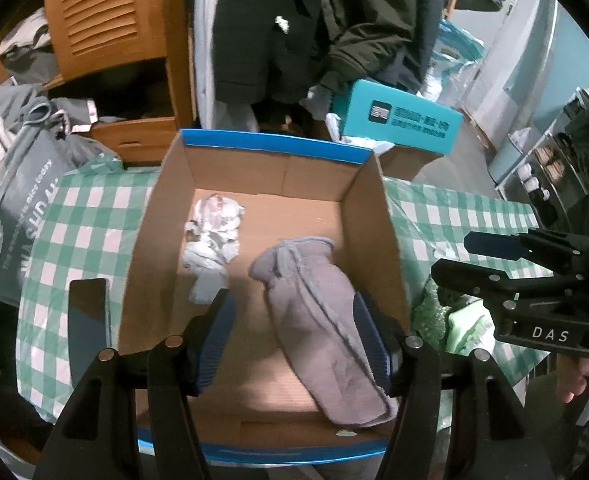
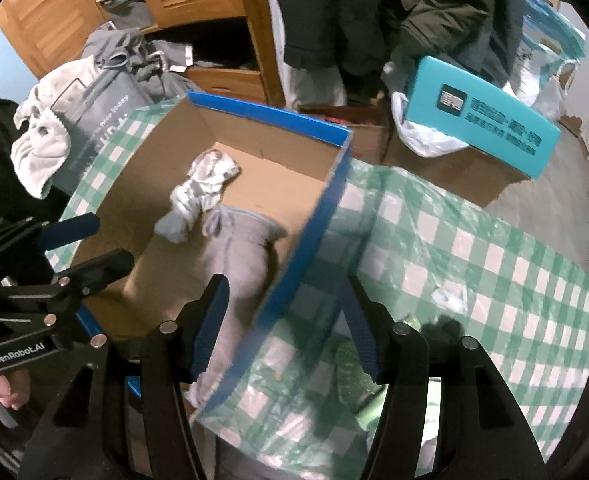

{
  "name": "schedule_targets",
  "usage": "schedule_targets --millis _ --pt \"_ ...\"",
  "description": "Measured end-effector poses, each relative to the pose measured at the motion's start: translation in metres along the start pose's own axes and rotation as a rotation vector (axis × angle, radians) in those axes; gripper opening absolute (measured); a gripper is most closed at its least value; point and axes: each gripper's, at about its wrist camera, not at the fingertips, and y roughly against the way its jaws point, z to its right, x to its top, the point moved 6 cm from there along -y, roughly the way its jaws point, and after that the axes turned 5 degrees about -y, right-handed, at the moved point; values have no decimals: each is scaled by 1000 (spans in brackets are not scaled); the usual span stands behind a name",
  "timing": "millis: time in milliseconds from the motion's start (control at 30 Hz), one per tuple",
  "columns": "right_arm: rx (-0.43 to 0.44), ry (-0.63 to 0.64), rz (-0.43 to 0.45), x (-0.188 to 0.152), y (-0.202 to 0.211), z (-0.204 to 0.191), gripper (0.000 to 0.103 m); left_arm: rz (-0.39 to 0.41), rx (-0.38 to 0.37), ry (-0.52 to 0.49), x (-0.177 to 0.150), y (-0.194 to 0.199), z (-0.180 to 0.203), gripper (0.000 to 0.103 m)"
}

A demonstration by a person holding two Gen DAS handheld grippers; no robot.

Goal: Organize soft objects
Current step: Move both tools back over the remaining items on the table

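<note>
An open cardboard box with a blue rim (image 1: 278, 146) (image 2: 270, 114) stands on the green checked tablecloth. Inside lie a grey glove (image 1: 318, 312) (image 2: 238, 248) and a crumpled white-grey cloth (image 1: 212, 232) (image 2: 198, 192). My left gripper (image 1: 294, 320) is open above the box, its fingers on either side of the glove, holding nothing. My right gripper (image 2: 286, 324) is open over the box's right wall, empty; it also shows in the left wrist view (image 1: 506, 256). A green soft item (image 1: 466, 324) (image 2: 358, 364) lies on the cloth beside the box, under the right gripper.
A grey bag (image 1: 26, 200) (image 2: 98, 120) with clothes sits left of the box. A teal box (image 1: 398, 120) (image 2: 482, 116) rests on a brown carton behind. Wooden cabinet (image 1: 110, 20) and hanging dark coats (image 1: 314, 20) stand at the back. A small white scrap (image 2: 450, 296) lies on the tablecloth.
</note>
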Motion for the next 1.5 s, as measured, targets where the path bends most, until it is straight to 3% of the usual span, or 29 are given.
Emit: schedule_targets --millis 1000,1500 --pt "-64 -191 -12 -72 24 133 59 -91 -126 -214 -3 -41 140 63" --pt "-74 -247 -51 -116 23 163 59 -175 -179 -242 -28 -71 178 63"
